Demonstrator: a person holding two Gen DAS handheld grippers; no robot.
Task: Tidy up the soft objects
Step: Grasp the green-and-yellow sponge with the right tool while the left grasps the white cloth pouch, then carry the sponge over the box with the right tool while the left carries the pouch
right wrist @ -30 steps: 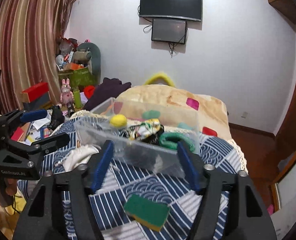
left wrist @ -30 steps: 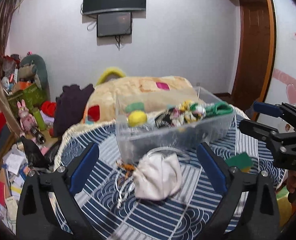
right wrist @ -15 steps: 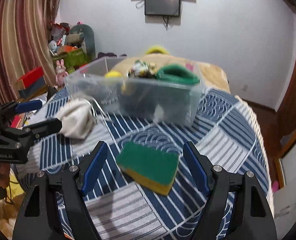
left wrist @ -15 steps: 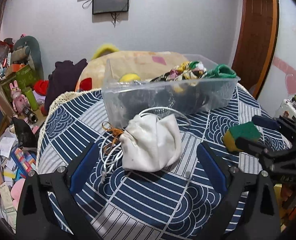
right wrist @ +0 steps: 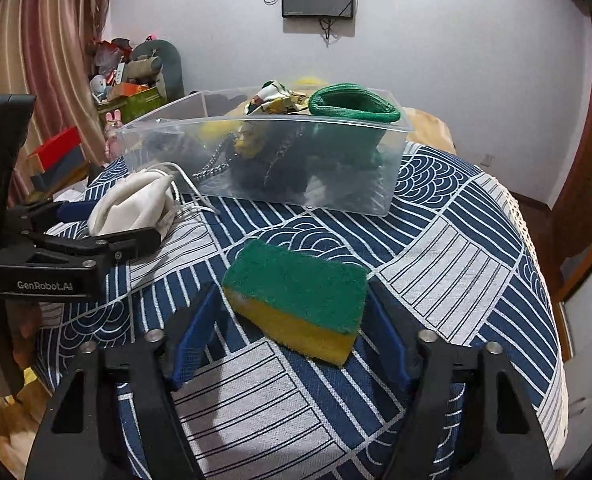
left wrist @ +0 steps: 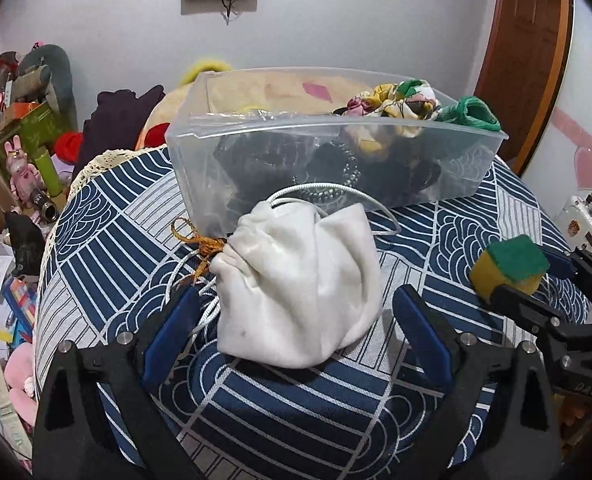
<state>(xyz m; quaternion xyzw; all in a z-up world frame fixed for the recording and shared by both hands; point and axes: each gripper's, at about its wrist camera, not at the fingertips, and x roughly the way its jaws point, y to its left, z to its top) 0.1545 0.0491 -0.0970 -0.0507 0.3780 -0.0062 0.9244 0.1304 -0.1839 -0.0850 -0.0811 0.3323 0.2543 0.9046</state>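
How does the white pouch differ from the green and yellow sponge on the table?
The white pouch is crumpled cloth with a drawstring; the sponge is a flat two-coloured block. The pouch lies close to the clear bin; the sponge lies further from it. Both lie on the tablecloth, outside the bin.

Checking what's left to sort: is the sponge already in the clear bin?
No, the sponge lies on the tablecloth, in front of the bin.

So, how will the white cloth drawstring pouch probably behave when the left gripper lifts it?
The white cloth drawstring pouch looks crumpled and slack, so it will probably sag and fold rather than hold its shape. Its loose white cord may trail behind and could catch on the clear plastic bin. It seems light, though its contents are hidden.
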